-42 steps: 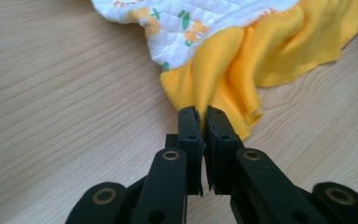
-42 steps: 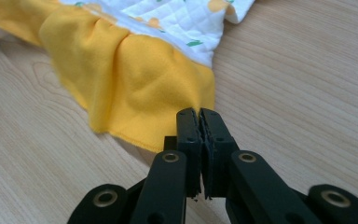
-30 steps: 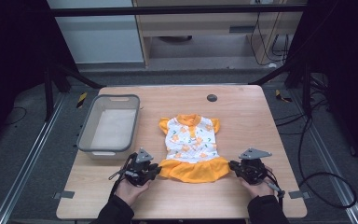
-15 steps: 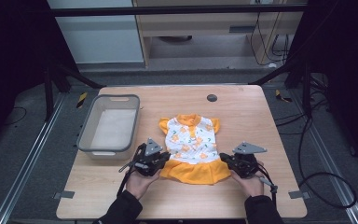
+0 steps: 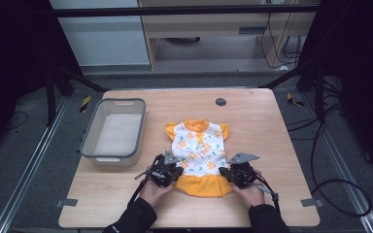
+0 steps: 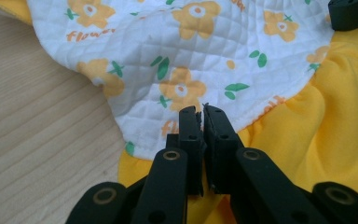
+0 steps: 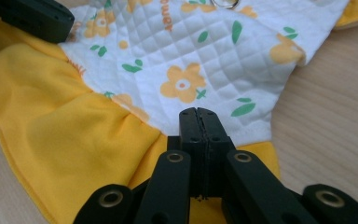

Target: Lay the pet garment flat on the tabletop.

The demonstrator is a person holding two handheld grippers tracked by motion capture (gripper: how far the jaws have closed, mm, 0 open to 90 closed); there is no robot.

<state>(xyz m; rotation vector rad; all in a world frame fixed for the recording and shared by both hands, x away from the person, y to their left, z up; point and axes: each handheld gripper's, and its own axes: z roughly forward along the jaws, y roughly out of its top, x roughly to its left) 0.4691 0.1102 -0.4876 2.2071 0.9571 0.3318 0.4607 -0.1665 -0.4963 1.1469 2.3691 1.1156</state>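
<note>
1. A grey bin stands on the left part of the table, well apart from the garment, with its long side running away from the person.
2. The left hand comes in from the bottom edge and holds the left gripper at the dress's left side, where the white top meets the yellow skirt.
3. In the left gripper view, its jaws have just been closing and now stand nearly pressed together, with only a thin slit between the tips. They sit over the hem of the white quilted top, and whether any cloth is pinched between them cannot be told.
4. The dress lies flat near the middle of the table, its orange collar pointing away from the person and its yellow skirt nearest them. The white top carries orange flowers and green leaves.
5. A small dark disc lies on the table beyond the dress, near the far edge.
6. The right hand holds the right gripper at the dress's right side, level with the left one.
7. In the right gripper view, its jaws are pressed fully together, their tips over the seam between the white top and the yellow skirt. No cloth can be seen between them.
8. Each gripper view shows the other gripper as a black shape at the far side of the dress.
</note>
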